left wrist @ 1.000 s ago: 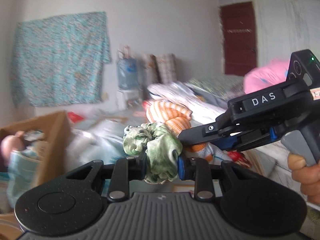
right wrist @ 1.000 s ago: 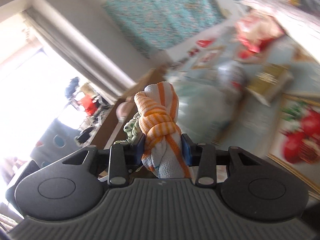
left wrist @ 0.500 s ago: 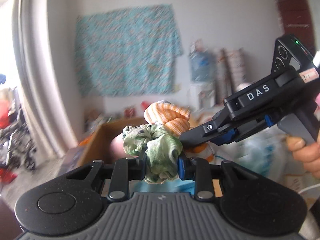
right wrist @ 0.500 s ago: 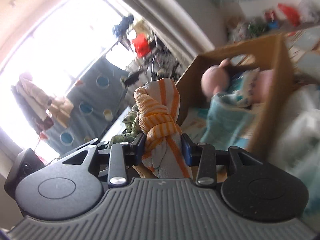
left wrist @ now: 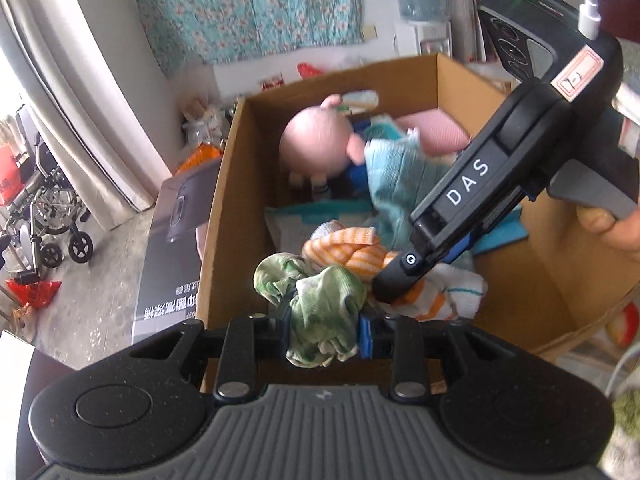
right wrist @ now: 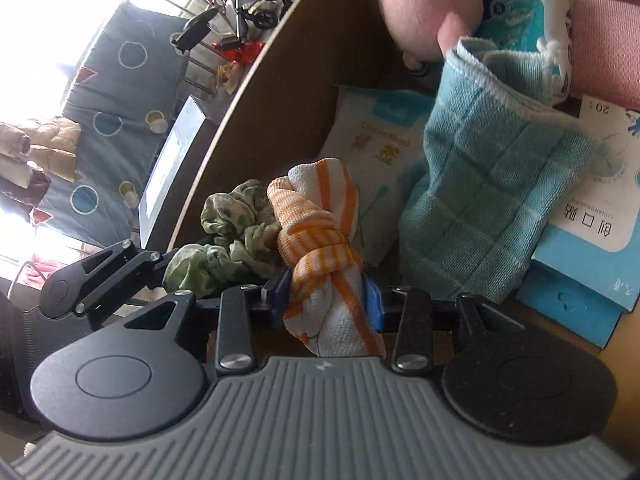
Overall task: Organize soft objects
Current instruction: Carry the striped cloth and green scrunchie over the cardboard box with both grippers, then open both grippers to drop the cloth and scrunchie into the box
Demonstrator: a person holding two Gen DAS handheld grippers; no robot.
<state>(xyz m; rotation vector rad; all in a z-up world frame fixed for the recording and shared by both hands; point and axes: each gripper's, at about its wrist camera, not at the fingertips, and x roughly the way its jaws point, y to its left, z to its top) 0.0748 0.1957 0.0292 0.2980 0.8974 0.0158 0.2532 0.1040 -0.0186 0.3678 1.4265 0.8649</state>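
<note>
Above the open cardboard box (left wrist: 224, 216), a green scrunchie (left wrist: 320, 304) is being held between the left gripper (left wrist: 322, 332) pads, whose jaws are opening. At its 2 o'clock, a knotted orange-striped cloth (right wrist: 320, 248) is being clenched by the right gripper (right wrist: 328, 304). At 12 o'clock inside the box, a pink plush toy (left wrist: 316, 146) and a teal towel (right wrist: 480, 200) are lying.
</note>
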